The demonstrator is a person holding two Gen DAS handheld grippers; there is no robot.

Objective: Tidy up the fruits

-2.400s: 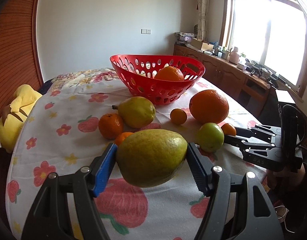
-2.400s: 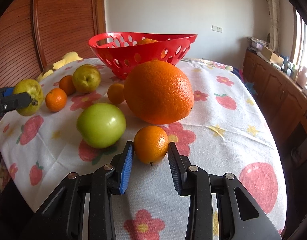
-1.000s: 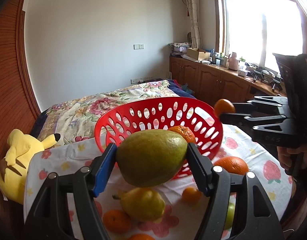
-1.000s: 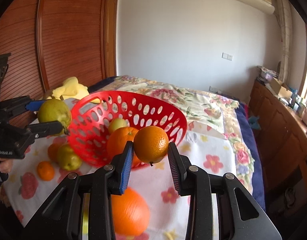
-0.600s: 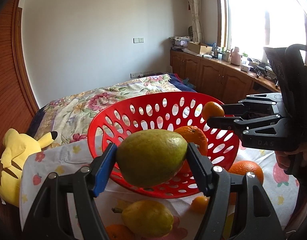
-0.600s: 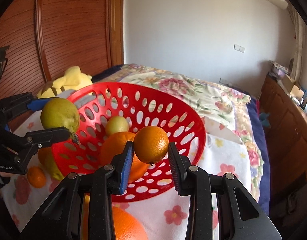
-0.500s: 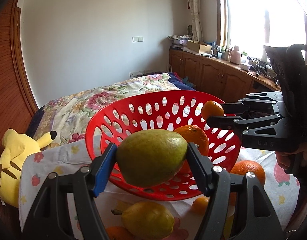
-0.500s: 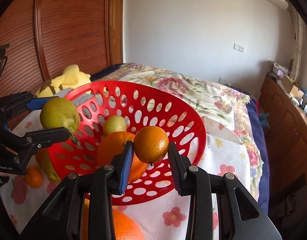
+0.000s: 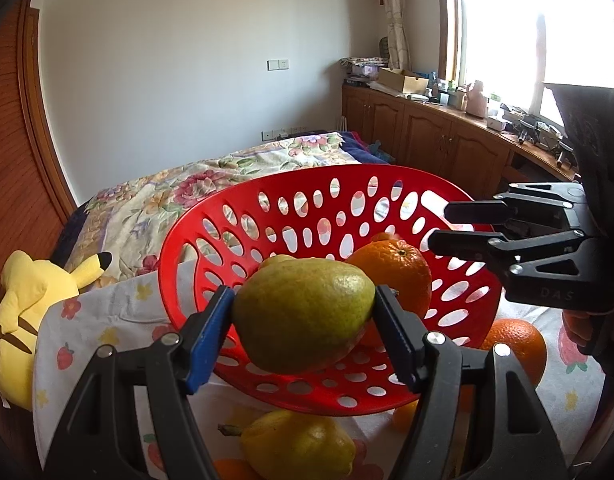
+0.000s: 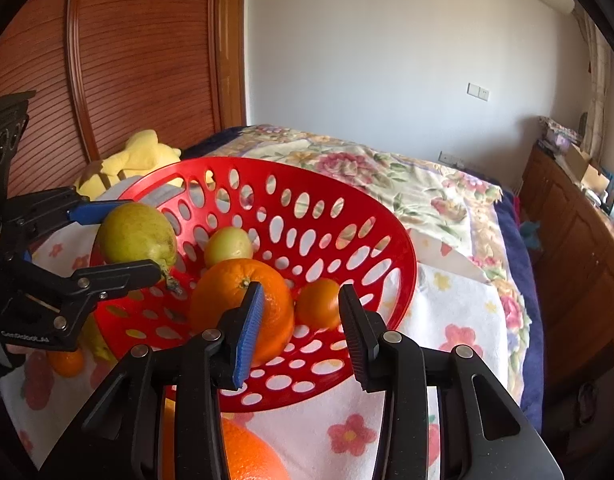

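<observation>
Basket, red perforated plastic (image 10: 387, 248), frame centre: holds large orange (image 10: 235, 292), small tangerine (image 10: 319, 308), pale green fruit (image 10: 227, 246). Right gripper (image 10: 299, 328) opening, tangerine released. Left gripper (image 9: 303, 334) clamped on green pear (image 9: 303, 316) over near rim.

Yellow plush toy (image 9: 31, 304) beside floral bedspread (image 9: 211, 184).

red perforated basket (image 10: 387, 248), green-yellow pear (image 9: 303, 320), floral tablecloth (image 10: 459, 344).

1. A green pear (image 9: 303, 316) is hanging over the red basket's (image 10: 387, 236) near rim.
2. A small tangerine (image 10: 318, 309) is lying inside the basket, touching a large orange (image 10: 227, 292).
3. A pale apple (image 10: 228, 246) is sitting behind them.
</observation>
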